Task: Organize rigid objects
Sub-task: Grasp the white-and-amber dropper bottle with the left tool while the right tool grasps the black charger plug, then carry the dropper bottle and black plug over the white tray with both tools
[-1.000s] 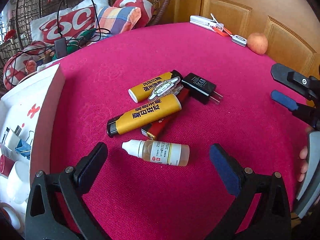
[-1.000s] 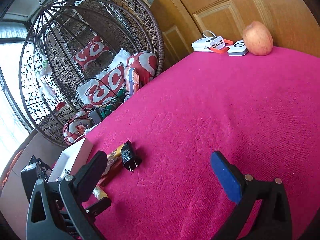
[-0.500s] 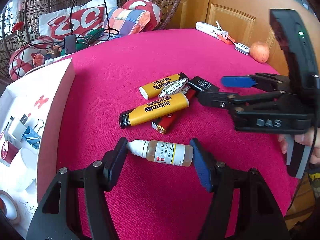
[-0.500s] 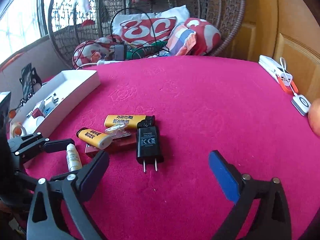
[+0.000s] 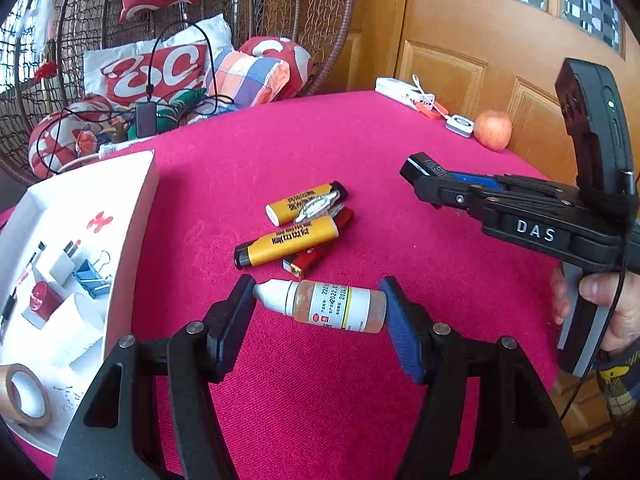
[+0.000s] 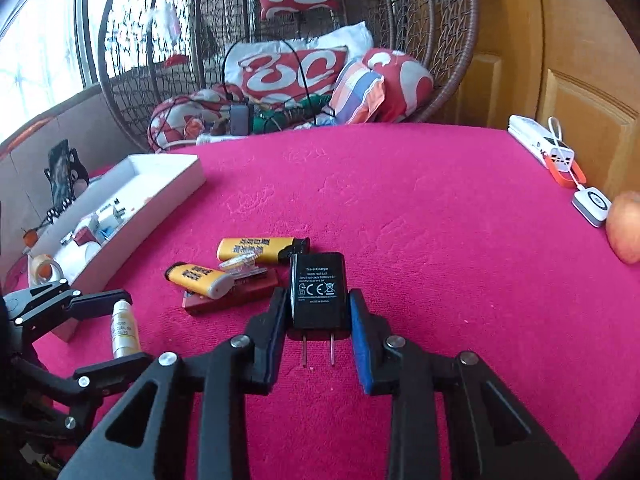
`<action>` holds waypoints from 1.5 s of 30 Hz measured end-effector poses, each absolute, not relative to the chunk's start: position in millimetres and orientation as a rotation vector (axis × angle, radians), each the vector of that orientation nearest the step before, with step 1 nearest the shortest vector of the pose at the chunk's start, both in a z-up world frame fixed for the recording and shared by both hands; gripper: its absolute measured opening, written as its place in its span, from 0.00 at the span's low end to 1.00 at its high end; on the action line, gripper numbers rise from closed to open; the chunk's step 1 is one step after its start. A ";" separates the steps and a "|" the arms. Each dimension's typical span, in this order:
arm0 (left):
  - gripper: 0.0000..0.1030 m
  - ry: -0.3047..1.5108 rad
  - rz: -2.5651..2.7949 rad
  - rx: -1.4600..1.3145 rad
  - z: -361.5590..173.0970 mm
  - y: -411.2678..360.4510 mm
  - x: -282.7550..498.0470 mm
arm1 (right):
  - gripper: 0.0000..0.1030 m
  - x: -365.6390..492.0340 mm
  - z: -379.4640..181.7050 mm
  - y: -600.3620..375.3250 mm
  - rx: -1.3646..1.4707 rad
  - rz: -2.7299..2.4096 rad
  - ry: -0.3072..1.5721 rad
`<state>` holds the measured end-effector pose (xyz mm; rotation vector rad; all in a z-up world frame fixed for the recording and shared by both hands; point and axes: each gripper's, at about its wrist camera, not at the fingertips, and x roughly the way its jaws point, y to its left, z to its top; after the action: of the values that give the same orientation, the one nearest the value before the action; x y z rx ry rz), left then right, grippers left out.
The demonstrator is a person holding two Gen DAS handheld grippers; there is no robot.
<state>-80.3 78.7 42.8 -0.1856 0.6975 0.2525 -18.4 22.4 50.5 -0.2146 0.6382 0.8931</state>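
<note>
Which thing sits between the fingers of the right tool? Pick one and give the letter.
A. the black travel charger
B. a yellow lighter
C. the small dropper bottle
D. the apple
A. In the right wrist view the right tool has its pads pressed against both sides of the black travel charger, prongs pointing back toward the camera; the dropper bottle is in the left tool instead.

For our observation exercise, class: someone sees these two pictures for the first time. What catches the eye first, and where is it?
First the bright pink tablecloth that fills both views. Then the two grips: the left gripper clamps a small dropper bottle end to end near the front, while the right gripper, whose fingers have just been closing, squeezes a black travel charger, prongs toward the camera. Behind lie yellow lighters, and a white box sits at the left.
</note>
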 end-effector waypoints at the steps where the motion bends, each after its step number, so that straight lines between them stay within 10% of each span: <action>1: 0.62 0.679 0.255 -0.186 49.1 77.7 -83.2 | 0.28 -22.7 56.2 17.1 -0.180 0.897 0.623; 45: 0.62 0.387 0.396 -0.244 114.5 105.5 -179.6 | 0.28 -111.1 122.2 29.6 -0.092 1.091 0.412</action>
<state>-179.6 105.5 114.5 -0.2440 0.3874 0.3958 -111.1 29.6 122.2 -0.0919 0.4117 1.0913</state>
